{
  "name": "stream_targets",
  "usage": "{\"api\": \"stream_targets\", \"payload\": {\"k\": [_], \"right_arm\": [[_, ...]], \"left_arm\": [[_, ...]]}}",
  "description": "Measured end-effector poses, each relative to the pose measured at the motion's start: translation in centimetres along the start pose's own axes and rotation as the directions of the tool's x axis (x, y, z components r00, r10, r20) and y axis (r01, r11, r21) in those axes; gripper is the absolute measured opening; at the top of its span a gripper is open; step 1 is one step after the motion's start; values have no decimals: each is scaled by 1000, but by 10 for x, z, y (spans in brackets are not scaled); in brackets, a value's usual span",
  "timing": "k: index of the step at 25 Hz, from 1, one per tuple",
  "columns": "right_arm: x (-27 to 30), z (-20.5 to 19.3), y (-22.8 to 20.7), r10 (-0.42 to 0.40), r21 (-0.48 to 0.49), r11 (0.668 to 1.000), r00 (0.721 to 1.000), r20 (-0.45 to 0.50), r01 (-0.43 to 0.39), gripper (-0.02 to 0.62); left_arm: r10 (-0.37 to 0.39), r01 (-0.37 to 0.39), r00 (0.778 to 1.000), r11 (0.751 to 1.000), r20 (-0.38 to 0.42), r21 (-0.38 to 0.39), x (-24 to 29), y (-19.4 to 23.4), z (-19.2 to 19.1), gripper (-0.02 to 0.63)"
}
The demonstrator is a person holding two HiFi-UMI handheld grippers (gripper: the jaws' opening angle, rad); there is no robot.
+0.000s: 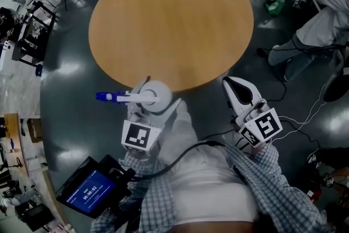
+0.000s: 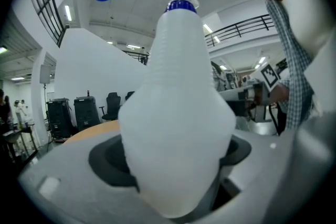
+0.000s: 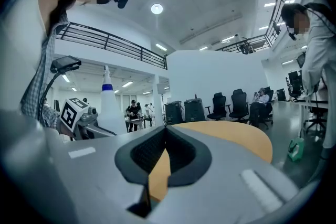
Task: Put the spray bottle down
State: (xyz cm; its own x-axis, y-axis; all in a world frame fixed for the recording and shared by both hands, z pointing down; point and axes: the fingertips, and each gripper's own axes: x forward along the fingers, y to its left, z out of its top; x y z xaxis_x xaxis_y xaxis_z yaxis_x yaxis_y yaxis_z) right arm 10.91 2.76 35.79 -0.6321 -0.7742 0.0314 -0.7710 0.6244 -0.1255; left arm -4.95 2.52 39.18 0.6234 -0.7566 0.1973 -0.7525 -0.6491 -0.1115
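White plastic spray bottle with blue trigger, pinched by left hand-held gripper at round wooden surface's near edge, not yet down; right hand-held gripper pressed together.

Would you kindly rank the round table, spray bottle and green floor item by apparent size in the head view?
round table
spray bottle
green floor item
The bottle sits nearer the camera, so that pair's true order is unsure.

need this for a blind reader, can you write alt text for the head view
The left gripper holds a white spray bottle with a blue trigger by the near edge of a round wooden table. The right gripper, shut and empty, hovers by the same edge further right. A seated person is at the upper right.
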Motion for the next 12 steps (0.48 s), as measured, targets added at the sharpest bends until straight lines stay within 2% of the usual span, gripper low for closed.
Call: {"api": "stream_targets", "payload": {"k": [4,8,12], "right_arm": [[64,3,-22,7,-1,1000,1000,-11,-7,3],[110,8,-32,7,-9,1000,999,-39,-7,3],[139,3,-43,19,-28,999,997,-71,-21,3]], "left_arm": [[-16,15,1000,1000,-15,-26,35,57,5,428],[25,-24,999,999,28,-36,59,114,11,428],[34,-33,999,999,26,-33,87,145,8,428]]}}
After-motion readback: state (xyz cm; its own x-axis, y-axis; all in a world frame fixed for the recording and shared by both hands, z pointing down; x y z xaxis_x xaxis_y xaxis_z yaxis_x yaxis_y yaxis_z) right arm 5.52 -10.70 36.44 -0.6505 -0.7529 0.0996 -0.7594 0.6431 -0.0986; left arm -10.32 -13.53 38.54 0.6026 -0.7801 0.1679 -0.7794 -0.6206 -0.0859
